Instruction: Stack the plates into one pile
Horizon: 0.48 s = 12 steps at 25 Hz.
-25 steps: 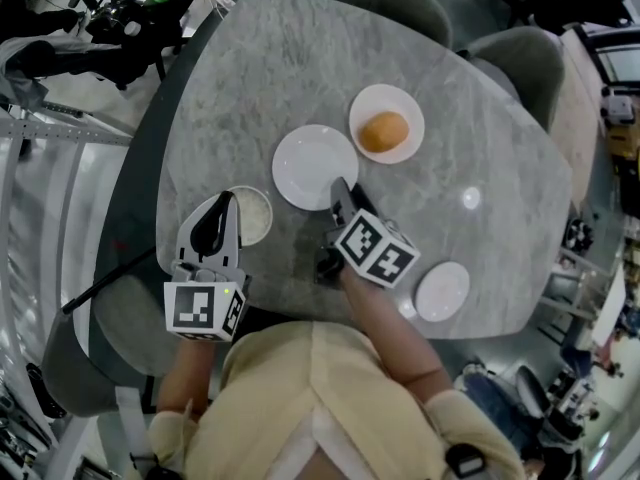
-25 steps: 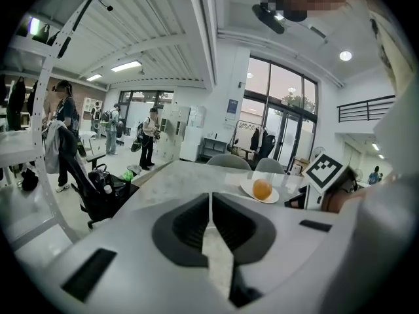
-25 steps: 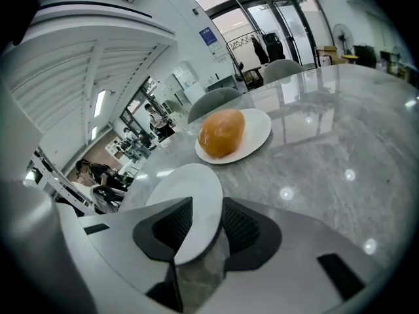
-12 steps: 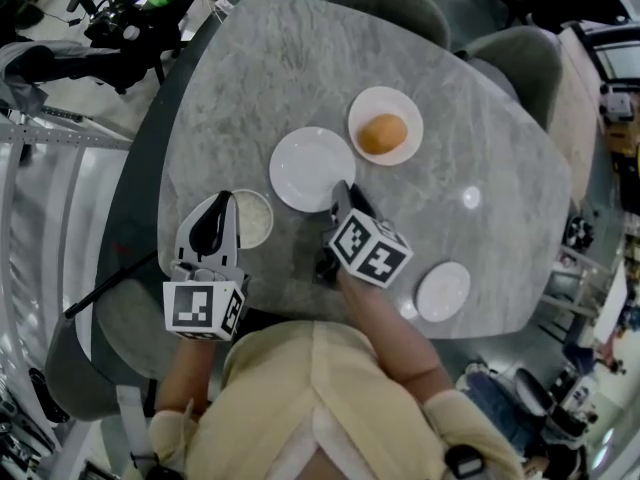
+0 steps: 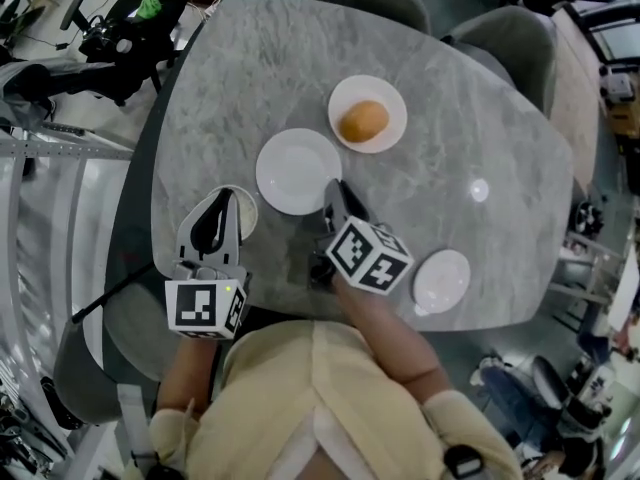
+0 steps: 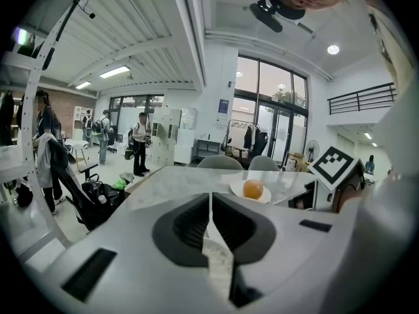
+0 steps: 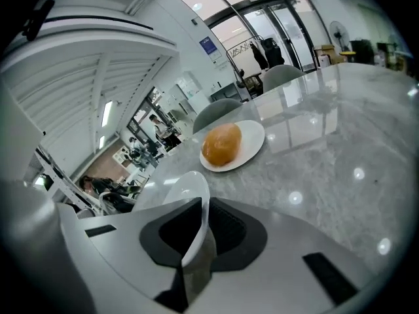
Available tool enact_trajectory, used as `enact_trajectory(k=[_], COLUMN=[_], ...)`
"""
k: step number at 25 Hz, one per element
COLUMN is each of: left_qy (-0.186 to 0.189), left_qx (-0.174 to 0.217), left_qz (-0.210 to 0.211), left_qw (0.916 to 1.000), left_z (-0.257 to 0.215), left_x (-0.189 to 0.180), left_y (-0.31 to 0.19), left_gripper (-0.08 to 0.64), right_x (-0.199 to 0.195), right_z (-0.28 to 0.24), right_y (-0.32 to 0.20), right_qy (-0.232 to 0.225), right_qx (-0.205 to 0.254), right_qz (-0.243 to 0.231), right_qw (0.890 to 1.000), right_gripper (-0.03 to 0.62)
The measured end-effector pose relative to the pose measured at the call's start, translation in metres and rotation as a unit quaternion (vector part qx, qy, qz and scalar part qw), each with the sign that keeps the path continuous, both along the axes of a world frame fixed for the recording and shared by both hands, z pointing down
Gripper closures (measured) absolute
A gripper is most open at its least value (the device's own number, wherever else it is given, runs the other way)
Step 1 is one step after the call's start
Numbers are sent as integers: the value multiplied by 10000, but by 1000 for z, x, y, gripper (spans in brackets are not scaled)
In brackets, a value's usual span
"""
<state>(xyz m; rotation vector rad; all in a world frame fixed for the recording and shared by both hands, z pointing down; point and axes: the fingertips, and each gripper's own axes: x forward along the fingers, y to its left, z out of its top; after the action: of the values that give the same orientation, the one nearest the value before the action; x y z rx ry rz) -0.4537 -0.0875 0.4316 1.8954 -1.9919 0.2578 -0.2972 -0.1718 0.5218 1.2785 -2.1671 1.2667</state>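
Counter [image 5: 450, 168]: grey marble top with rounded corners; four white plates on it, none of them stacked.
Empty plate [image 5: 290, 168]: lies near the middle of the counter, just beside the bun plate but apart from it. Its near rim sits at the tip of the right tool.
Right tool [image 5: 336, 190]: angled down at the counter. Its jaws have just been closing, and the right gripper view shows them pinching the rim of the empty plate [image 7: 186, 188], seen edge-on between the pads.
Bun plate [image 5: 388, 96]: further from the person than the empty plate. It carries one round golden bun [image 5: 363, 121] at its centre.
Left tool [image 5: 222, 200]: held over the near left part of the counter, well apart from the right tool. In the left gripper view the jaws are pressed together, with only a thin pale slit between them.
Small left plate [image 5: 245, 208]: lies at the tip of the left tool and is partly hidden beneath it. Contact cannot be judged.
Small right plate [image 5: 441, 280]: lies alone near the right edge of the counter, beside the marker cube [image 5: 368, 255] of the right tool. Nothing touches it.
Chairs [image 5: 510, 33]: grey, pushed in at the far side of the counter.
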Motion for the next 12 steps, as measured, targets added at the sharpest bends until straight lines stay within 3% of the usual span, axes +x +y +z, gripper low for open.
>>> enact_trajectory(k=[12], left_qy=[-114], left_qx=[35], left_qz=[376], left_qw=[9992], left_z=[-10], left_x=[70], left_y=[-3], left_gripper=[552], right_x=[42], right_z=[-37], right_y=[10], right_qy=[-1211], right_qx=[-8], right_qz=[76], right_qw=[9926], right_gripper=[578])
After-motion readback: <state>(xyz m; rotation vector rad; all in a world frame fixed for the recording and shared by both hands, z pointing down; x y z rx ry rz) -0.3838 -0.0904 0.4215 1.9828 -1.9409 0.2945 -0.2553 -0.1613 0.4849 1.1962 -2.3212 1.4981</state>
